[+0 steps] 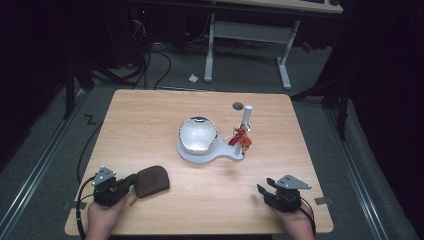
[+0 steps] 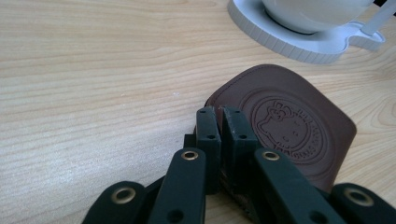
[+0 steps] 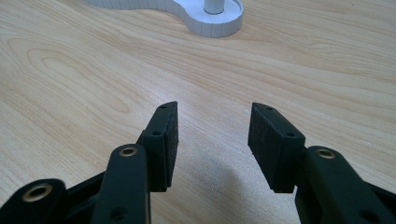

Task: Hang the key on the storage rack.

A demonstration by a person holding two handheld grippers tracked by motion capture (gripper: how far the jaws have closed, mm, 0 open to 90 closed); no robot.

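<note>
A brown leather pouch [image 1: 152, 180] with an embossed round emblem lies flat on the table's near left; it is also the brown leather pouch [image 2: 289, 126] in the left gripper view. My left gripper [image 1: 131, 179] is shut on its near edge, its jaws [image 2: 219, 114] pinched together over the leather rim. My right gripper [image 1: 260, 191] rests at the near right, open, with bare wood between its fingers [image 3: 212, 114]. A white stand [image 1: 207, 150] at mid-table carries a shiny bowl [image 1: 198, 133] and an upright post [image 1: 246, 118] with red pieces [image 1: 239, 137].
The wooden table [image 1: 150, 115] has a round cable hole [image 1: 238, 106] near its far edge. The white stand's base [image 3: 210, 21] lies ahead of the right gripper. Beyond the table stand a white desk frame [image 1: 247, 35] and floor cables.
</note>
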